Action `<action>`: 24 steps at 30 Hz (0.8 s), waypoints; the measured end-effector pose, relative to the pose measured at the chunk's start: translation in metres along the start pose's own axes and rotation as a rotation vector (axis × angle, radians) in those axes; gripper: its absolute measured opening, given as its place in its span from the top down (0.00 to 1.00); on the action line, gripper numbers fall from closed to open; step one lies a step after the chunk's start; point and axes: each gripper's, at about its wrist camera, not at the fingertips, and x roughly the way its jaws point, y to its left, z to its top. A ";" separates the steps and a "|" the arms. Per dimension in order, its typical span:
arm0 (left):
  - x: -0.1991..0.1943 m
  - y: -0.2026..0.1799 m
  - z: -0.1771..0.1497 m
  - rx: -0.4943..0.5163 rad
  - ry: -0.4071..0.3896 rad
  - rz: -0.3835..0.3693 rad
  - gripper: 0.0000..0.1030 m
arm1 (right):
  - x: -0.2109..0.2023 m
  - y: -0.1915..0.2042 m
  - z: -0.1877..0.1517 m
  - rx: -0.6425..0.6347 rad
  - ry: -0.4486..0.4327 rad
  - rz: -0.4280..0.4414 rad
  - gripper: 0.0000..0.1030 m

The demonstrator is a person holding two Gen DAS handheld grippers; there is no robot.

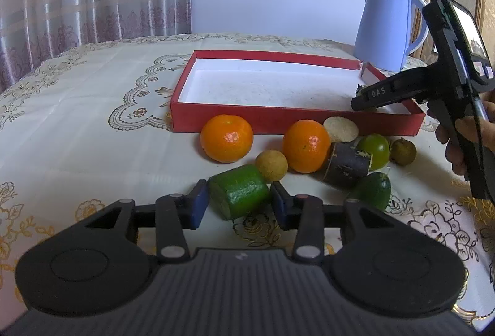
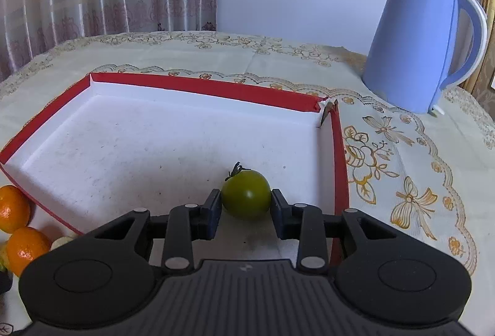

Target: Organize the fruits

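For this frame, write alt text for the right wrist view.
The right tool is closed on a small green tomato over the white floor of an otherwise empty red tray. Beyond it a blue kettle stands on the floral tablecloth; two oranges lie outside the tray's left wall.

The box [image 1: 216, 119] lies on the table [image 1: 77, 125], with the kettle [image 1: 383, 29] behind its right corner. The fruits [image 1: 304, 147] lie in a cluster before the box's front wall. One tomato [image 2: 246, 198] is over the box's near right part.
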 end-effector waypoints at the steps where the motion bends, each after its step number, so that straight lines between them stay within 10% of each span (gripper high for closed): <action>1: 0.000 0.000 0.000 0.002 0.000 0.000 0.62 | 0.000 0.000 0.001 -0.002 0.003 -0.001 0.67; 4: 0.000 -0.001 -0.001 0.002 -0.004 0.002 0.62 | 0.000 -0.002 0.001 0.012 0.007 0.001 0.63; 9: -0.001 -0.001 0.000 0.000 -0.004 0.000 0.62 | -0.017 -0.010 -0.005 0.077 -0.039 0.032 0.22; 24: -0.018 0.002 0.007 -0.008 -0.039 0.011 0.62 | -0.103 -0.029 -0.080 0.155 -0.178 -0.029 0.22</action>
